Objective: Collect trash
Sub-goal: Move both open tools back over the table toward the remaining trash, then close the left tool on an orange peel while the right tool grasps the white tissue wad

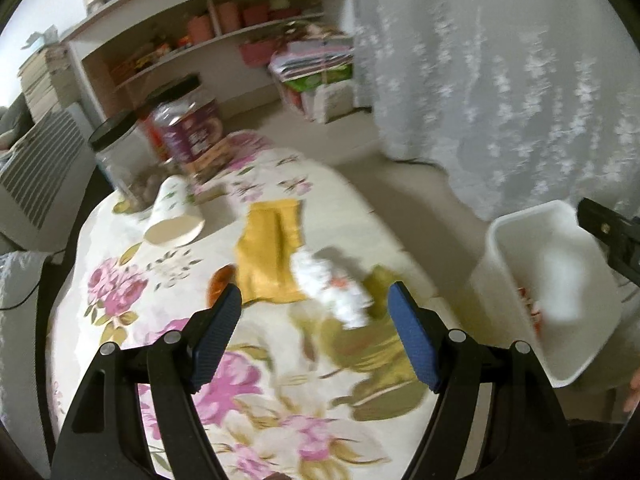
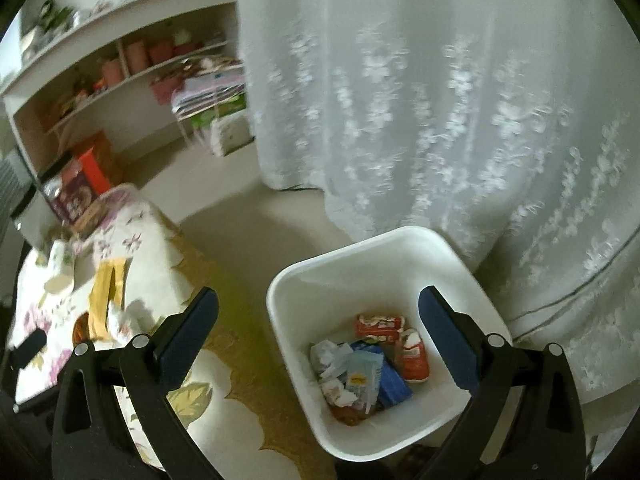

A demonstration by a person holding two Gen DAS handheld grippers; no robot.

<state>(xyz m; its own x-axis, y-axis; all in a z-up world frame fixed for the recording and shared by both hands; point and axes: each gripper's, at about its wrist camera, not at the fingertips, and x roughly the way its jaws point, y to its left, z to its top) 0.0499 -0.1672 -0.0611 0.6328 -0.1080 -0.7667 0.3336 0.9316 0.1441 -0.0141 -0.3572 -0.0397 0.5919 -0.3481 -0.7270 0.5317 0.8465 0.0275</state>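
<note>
Left gripper [image 1: 314,300]: jaws wide, nothing between the pads, poised above the table [image 1: 132,320] with floral cloth. Crumpled white tissue [image 1: 332,288] lying near the table's right edge, just ahead of the fingertips, partly on a yellow cloth [image 1: 268,248]. Paper cup [image 1: 174,216] tipped on its side toward the far left corner, beside two black-lidded jars [image 1: 116,156]. Right gripper [image 2: 318,304]: jaws wide, empty, held over the white bin [image 2: 360,252] standing on the floor off the table's right edge. Inside the bin: wrappers and crumpled paper [image 2: 368,364]. Lace curtain [image 2: 440,100] behind.
</note>
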